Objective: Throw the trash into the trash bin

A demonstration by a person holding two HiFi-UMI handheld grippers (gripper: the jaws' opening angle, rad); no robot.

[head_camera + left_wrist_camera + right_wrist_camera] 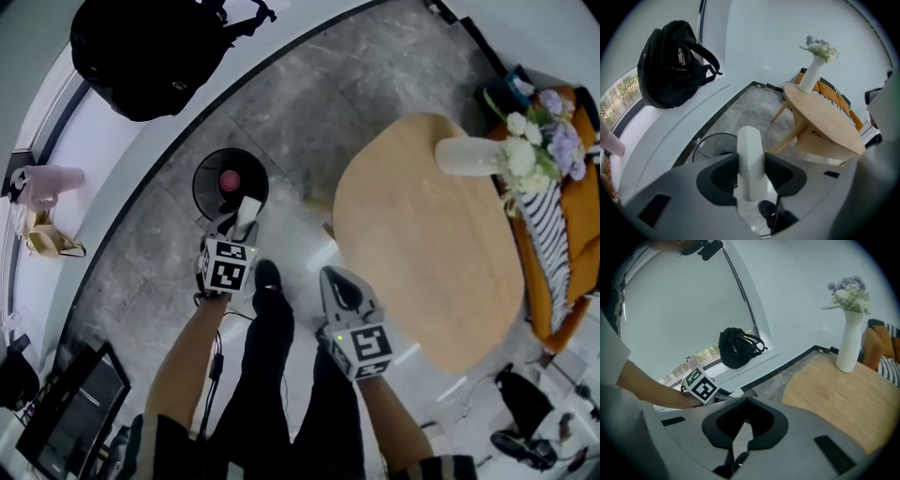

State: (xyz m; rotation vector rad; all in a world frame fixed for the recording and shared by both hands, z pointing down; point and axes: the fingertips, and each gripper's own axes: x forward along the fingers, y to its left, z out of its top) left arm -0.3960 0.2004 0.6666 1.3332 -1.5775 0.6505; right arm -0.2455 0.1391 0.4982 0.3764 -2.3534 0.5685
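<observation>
My left gripper (pixel 236 228) is shut on a white rolled piece of trash (pixel 248 210), which sticks out past the fingertips. It hangs just at the near rim of the round black trash bin (pixel 214 192), which has a pink item (pixel 228 180) inside. In the left gripper view the white trash (pixel 750 140) stands upright between the dark pads (pixel 723 176), with the bin (pixel 710 145) on the floor beyond it. My right gripper (pixel 334 279) is lower right, beside the table, shut with nothing in it; the right gripper view shows its tips (pixel 746 397) meeting.
A round wooden table (pixel 422 244) stands to the right with a white vase of flowers (pixel 469 155) on it. An orange seat with a striped cushion (pixel 562 234) lies beyond. A black backpack (pixel 141 52) sits on the white ledge behind the bin. The person's legs (pixel 272 356) are between the grippers.
</observation>
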